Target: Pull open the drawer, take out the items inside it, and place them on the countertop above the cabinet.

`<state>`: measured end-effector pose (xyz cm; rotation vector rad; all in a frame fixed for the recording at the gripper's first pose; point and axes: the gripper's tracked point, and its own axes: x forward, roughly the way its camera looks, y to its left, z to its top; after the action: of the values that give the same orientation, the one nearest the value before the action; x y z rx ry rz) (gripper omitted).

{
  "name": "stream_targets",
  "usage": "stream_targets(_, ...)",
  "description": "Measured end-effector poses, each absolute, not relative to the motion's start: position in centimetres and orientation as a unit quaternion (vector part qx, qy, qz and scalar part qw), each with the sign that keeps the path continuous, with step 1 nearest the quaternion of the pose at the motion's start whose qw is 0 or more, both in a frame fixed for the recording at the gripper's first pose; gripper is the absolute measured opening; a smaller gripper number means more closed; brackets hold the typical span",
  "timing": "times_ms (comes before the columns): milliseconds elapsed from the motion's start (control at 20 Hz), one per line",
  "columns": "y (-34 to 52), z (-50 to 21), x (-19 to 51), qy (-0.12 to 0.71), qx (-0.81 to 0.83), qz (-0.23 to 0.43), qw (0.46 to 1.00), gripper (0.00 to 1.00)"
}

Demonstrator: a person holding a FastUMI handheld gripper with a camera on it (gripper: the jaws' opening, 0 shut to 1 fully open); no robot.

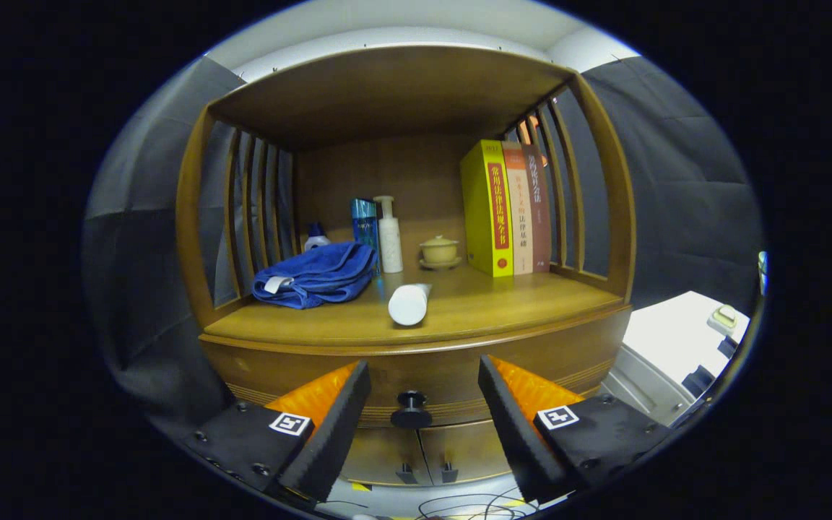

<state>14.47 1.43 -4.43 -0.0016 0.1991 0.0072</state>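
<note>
Gripper (423, 412) spread wide, holding nothing — the drawer knob (411, 409) sits dead ahead in the gap between the two fingers, apart from both. Drawer (293, 372) appears shut, its front running crosswise under the countertop (524, 307), so by my reckoning the pull comes straight back toward the camera; whatever is inside is hidden. On the countertop, left to right: a folded blue towel (318, 276), a small bottle (316, 236) behind it, a blue box (365, 224), a pump bottle (389, 235), a white tube (409, 304) lying end-on toward the gripper, a lidded cup (439, 251), then three upright books (506, 209) — spines carry Chinese titles, too small to read with confidence.
</note>
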Motion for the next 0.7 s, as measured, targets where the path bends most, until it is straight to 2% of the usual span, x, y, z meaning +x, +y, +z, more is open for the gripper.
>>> stream_targets(450, -0.9, 5.3, 7.7, 0.02, -0.01, -0.016, 1.0, 0.98)
stream_targets(700, -1.7, 7.9, 5.0, -0.002, -0.024, -0.023, 0.999, 0.98)
